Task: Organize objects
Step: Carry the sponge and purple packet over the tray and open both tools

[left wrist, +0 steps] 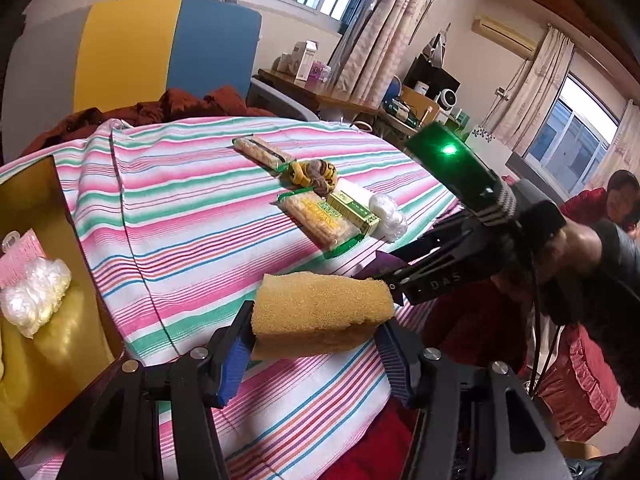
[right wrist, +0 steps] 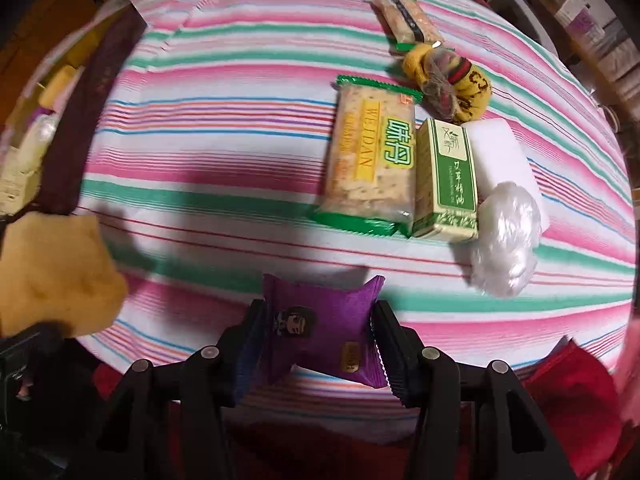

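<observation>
My left gripper is shut on a yellow sponge and holds it above the striped cloth. The sponge also shows in the right wrist view at the far left. My right gripper is shut on a purple snack packet just above the cloth's near edge; in the left wrist view the right gripper is right beside the sponge. On the cloth lie a cracker pack, a green box, a white block, a clear plastic wad, a yellow sock bundle and another cracker pack.
A gold tray at the left holds a plastic wad and a pink item. A person in red sits at the right. Desks with clutter stand behind the cloth-covered table.
</observation>
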A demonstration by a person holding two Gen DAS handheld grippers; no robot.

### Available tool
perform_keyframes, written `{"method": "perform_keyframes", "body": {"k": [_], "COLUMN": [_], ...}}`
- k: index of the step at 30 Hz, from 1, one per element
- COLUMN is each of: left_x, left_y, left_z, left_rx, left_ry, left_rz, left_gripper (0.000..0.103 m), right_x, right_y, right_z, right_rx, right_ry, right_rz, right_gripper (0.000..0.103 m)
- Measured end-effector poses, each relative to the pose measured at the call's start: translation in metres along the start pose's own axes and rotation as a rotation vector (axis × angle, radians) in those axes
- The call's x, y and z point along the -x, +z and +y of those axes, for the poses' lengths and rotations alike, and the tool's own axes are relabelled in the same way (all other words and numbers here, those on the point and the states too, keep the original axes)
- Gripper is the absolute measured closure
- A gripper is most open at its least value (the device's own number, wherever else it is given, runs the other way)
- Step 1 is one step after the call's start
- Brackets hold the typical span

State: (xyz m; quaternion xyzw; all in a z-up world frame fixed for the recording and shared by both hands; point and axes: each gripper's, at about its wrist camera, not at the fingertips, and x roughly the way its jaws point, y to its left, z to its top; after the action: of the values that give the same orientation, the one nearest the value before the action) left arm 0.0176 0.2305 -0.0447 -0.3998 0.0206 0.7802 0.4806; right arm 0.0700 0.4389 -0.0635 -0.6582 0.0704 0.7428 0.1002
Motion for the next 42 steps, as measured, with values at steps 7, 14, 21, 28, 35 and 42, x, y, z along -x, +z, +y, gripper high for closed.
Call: {"method": "perform_keyframes", "body": {"k": [7,14,21,28,35,42], "left_x": [0.026,0.064,0.116,0.159,0.178,0.176], "left_y": [0.002,-0.001,-0.013,-0.019,-0.016,-0.01], "left_z": [0.006,0.03,0.075,0.127,0.17,0.208], "left_rx": [0.028,0.109,0.231,0.343,0.413,0.486], "left_ry": [0.029,0.106,0.232,0.37,0.461,0.553], "left_rz": [-0.057,-0.13,-0.218,-0.295,-0.327,-0.294], "left_gripper": [0.044,0.044,0.044,0.044,0.044,0.033], "right_x": [0.029,0.059,0.072,0.085,0.073,0.05], "right_y": [-0.022,-0.003,0.03,0.046,0.057,0.066], "right_z": [0.01,0.036,0.086,0.151,0.205,0.228], "right_rx": [-0.039,0.004,0.083,0.207,0.285,0.307], "right_ry": [0.061,0.116,0.206,0.307,0.34,0.344], "right_rz": [-0.133,-0.244,-0.366,-0.446,-0.435,-0.393], "right_gripper": [0.049,0.049,0.049,0.049,0.049,0.038]}}
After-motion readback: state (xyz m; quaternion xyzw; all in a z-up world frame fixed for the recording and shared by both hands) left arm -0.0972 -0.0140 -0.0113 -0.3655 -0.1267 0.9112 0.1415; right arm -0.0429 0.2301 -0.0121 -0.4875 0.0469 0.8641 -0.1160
